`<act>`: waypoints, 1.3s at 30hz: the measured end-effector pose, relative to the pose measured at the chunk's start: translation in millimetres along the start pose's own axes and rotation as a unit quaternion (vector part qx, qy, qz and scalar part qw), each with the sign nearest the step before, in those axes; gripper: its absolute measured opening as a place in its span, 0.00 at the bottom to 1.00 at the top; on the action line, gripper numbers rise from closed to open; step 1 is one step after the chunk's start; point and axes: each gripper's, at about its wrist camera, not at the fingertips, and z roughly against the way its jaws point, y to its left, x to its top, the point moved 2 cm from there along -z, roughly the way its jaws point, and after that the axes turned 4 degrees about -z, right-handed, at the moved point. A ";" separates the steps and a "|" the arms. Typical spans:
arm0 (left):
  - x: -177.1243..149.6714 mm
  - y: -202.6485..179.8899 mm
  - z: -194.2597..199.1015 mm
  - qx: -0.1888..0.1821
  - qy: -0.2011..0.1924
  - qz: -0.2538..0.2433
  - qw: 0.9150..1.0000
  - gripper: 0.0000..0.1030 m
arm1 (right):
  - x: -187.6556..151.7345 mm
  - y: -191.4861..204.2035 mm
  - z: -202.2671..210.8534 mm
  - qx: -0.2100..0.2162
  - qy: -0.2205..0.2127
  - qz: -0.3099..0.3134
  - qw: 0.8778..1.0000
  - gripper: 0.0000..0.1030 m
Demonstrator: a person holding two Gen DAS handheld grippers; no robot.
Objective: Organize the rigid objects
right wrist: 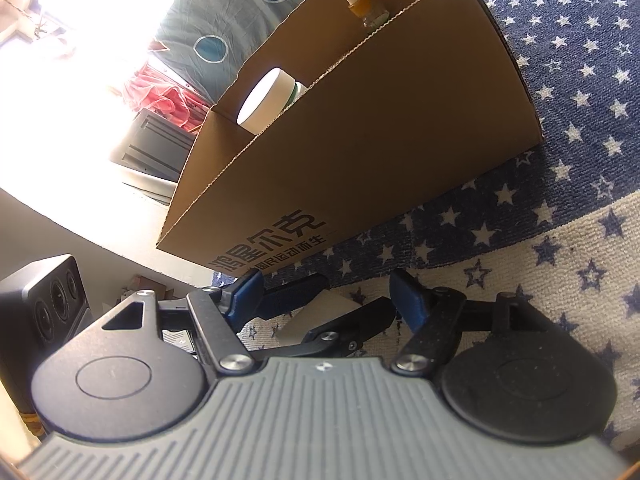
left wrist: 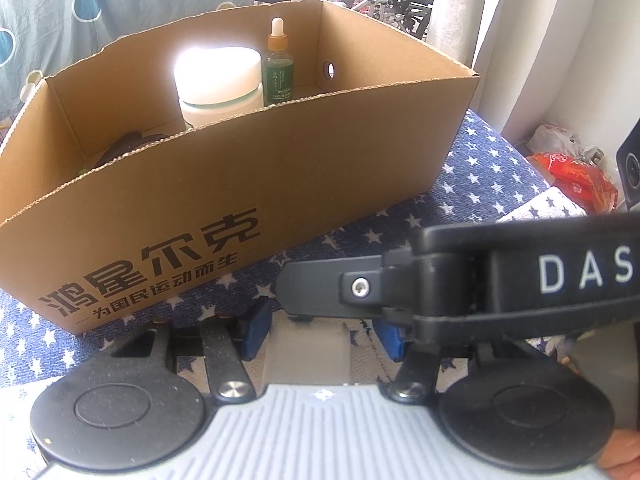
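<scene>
Left wrist view: my left hand-held gripper (left wrist: 320,336) sits released around a pale block (left wrist: 308,346) on the star-print cover (left wrist: 480,184). The cardboard box (left wrist: 248,184) stands just ahead. A black lettered finger (left wrist: 520,276) crosses over the right pad. I judge that clenching now could snag it. The box wall hides most of a dark item (left wrist: 128,144).

Right wrist view: my right hand-held gripper (right wrist: 326,300) is released too, straddling the same block (right wrist: 320,312) and the other tool's linkage. Glare washes out everything left of the box (right wrist: 360,140).
</scene>
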 end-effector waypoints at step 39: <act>-2.2 -1.8 -1.7 -0.002 0.000 -0.003 1.000 0.51 | -0.1 -2.3 1.8 -0.001 -0.001 -0.003 1.000 0.69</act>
